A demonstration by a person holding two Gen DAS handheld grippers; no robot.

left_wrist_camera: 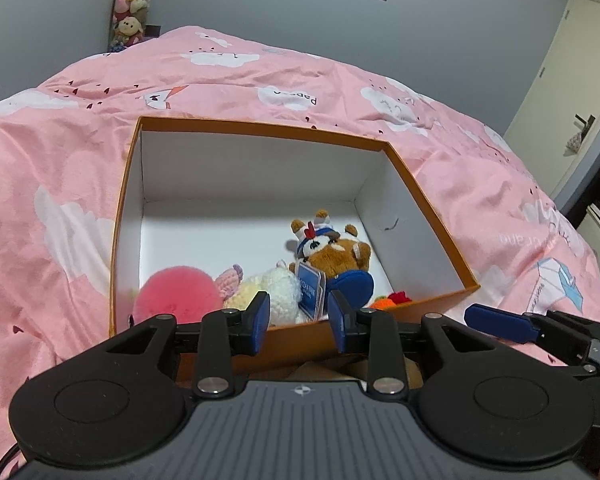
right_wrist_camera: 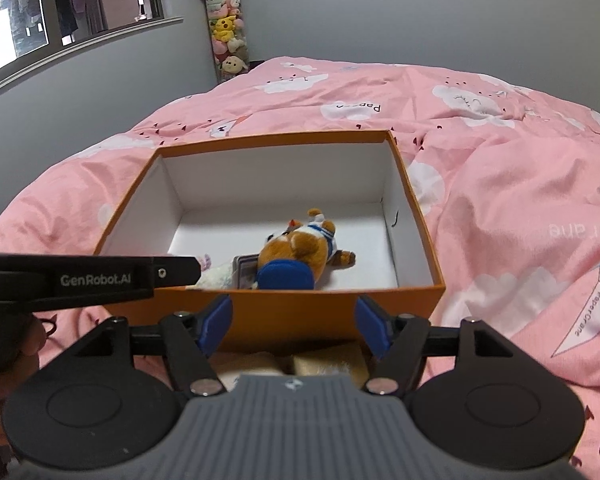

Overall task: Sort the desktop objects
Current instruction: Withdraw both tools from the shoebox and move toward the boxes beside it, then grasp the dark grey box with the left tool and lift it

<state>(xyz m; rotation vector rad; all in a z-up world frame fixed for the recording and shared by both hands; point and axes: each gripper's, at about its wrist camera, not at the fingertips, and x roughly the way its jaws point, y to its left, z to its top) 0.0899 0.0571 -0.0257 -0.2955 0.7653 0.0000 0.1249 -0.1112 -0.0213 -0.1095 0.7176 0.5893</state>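
An orange box [left_wrist_camera: 432, 208] with white inside lies on the pink bed cover; it also shows in the right wrist view [right_wrist_camera: 332, 312]. Inside lie a brown plush animal [left_wrist_camera: 336, 254] [right_wrist_camera: 300, 246] in blue and white clothes with a blue tag [left_wrist_camera: 310, 290], a pink fluffy ball [left_wrist_camera: 178, 294], a white and yellow crochet toy [left_wrist_camera: 278, 292] and small orange and red pieces [left_wrist_camera: 392, 300]. My left gripper [left_wrist_camera: 299, 322] is open and empty just over the box's near wall. My right gripper [right_wrist_camera: 293, 328] is open and empty, in front of the near wall.
The pink bed cover [left_wrist_camera: 60, 160] with white clouds surrounds the box. A tall tube of plush toys [right_wrist_camera: 226, 24] stands by the far wall. A door [left_wrist_camera: 560, 80] is at the right. Beige soft things [right_wrist_camera: 324, 362] lie under the right gripper.
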